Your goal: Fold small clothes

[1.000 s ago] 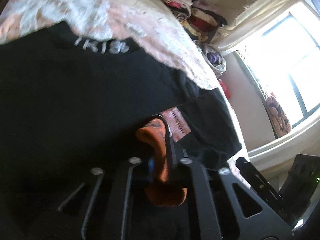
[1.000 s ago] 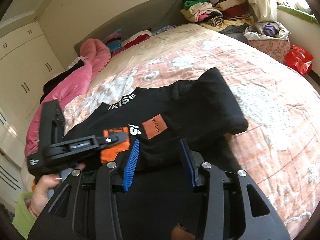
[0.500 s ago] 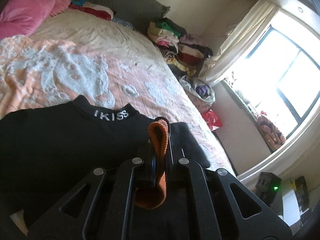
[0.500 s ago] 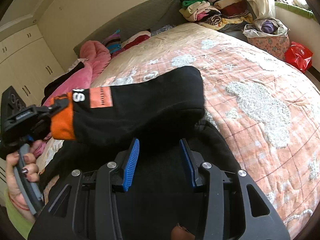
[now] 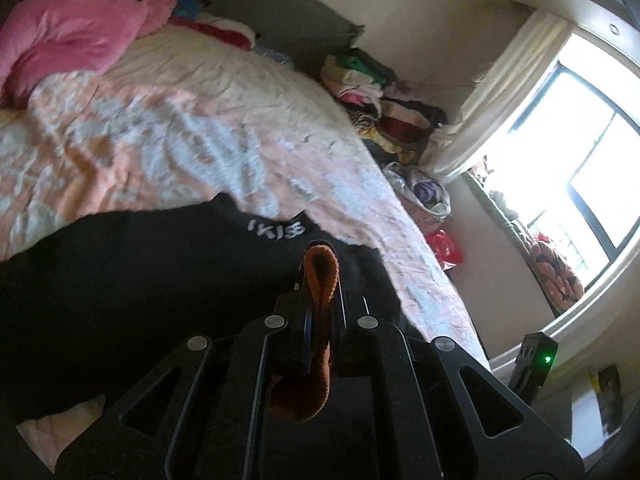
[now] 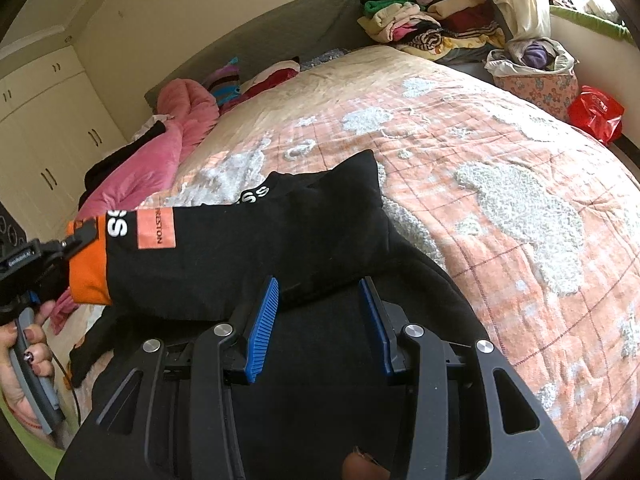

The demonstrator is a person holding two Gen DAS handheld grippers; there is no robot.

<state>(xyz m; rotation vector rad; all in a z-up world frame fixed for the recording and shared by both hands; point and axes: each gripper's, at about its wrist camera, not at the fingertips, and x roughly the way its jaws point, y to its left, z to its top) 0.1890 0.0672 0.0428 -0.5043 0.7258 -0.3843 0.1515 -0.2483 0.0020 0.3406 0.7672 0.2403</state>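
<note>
Bare quilt (image 6: 500, 208) lies open right of the black garment (image 6: 320, 360); clothes pile (image 6: 432, 16) beyond.

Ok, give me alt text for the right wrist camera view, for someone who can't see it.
A black sleeve with an orange cuff stretches across a bed, the left gripper clamped on the cuff at the left edge. The right gripper sits open in the foreground over black fabric. Behind lie a peach quilt, pink bedding and piled clothes.

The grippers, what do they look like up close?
Both are black frames with triangle cut-outs and silver bolts. The right gripper has ribbed blue pads. The left gripper has a grey handle with a thin black cable. The hand wears dark nail polish.
</note>
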